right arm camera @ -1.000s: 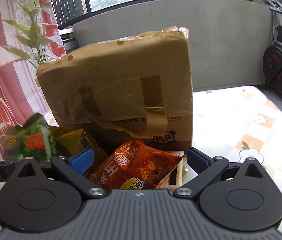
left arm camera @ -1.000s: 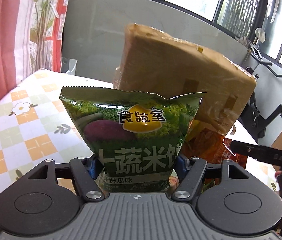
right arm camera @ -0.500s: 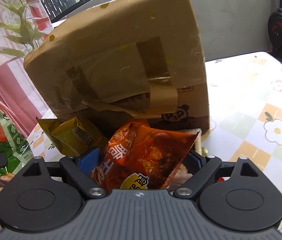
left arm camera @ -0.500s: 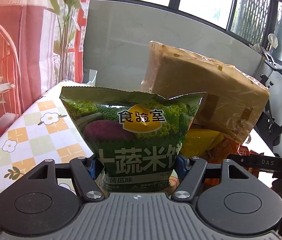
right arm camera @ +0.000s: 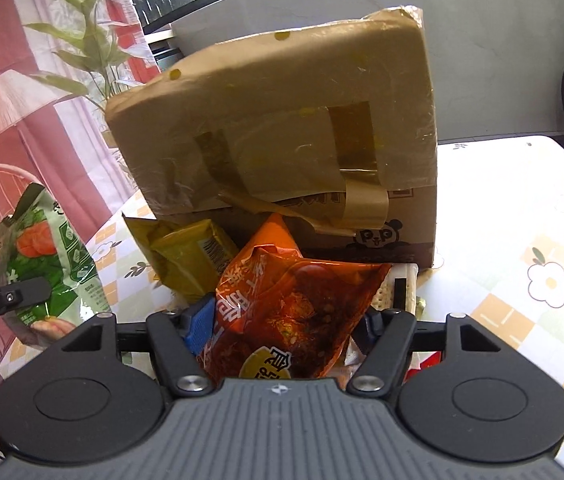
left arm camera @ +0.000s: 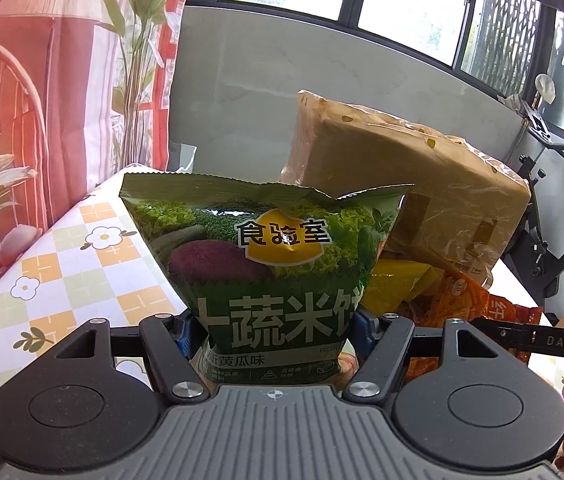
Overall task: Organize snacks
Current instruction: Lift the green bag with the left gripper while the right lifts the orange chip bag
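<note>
**Two snack bags gripped, one per gripper**

Left gripper (left arm camera: 271, 330) clamped on green snack bag (left arm camera: 269, 264), held upright and clear of checkered table (left arm camera: 81, 264), likely for moving off. Right gripper (right arm camera: 282, 326), jaws just closing, now pinching orange snack bag (right arm camera: 294, 308) at pile before taped cardboard box (right arm camera: 282, 152). Yellow packet (right arm camera: 189, 256) lying beside, untouched.

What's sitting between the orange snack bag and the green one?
In the right wrist view, a yellow snack packet lies on the table between the orange snack bag and the green snack bag.
</note>
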Demonstrator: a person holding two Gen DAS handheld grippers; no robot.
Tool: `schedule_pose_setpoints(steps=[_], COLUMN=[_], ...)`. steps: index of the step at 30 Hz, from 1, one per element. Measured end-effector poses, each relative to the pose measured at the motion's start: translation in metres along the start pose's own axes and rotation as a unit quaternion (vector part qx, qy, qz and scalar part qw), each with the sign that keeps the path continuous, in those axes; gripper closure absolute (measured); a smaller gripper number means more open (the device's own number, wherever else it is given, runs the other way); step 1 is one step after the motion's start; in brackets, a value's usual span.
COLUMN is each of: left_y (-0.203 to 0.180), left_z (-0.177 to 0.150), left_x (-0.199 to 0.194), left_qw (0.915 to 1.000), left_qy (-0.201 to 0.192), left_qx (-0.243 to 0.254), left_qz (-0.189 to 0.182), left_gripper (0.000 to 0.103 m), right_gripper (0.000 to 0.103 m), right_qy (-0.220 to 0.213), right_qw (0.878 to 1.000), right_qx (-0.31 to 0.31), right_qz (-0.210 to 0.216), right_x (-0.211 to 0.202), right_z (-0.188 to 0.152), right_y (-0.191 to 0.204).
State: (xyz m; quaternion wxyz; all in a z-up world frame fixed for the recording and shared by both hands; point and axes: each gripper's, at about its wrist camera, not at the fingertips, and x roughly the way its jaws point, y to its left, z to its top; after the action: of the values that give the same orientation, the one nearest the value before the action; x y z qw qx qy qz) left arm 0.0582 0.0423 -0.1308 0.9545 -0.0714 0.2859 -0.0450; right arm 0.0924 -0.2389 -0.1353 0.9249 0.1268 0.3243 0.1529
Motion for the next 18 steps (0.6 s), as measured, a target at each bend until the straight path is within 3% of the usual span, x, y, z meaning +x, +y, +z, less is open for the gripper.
schedule_pose_setpoints(steps=[11,18], left_y=[-0.001,-0.002], left_z=[-0.002,0.002], left_x=[-0.006,-0.011], left_qw=[0.9999,0.9996], left_qy=[-0.012,-0.028], left_qx=[-0.003,0.01], left_qz=[0.002,0.002], left_gripper=[0.031,0.031], right_gripper=[0.035,0.035], right_qy=[-0.03,-0.066], right_qw=[0.999,0.997], right_qx=[0.018,0.031], right_qz=[-0.027,-0.018], right_x=[-0.031,-0.059], right_z=[-0.007,-0.005], right_y=[-0.015,-0.015])
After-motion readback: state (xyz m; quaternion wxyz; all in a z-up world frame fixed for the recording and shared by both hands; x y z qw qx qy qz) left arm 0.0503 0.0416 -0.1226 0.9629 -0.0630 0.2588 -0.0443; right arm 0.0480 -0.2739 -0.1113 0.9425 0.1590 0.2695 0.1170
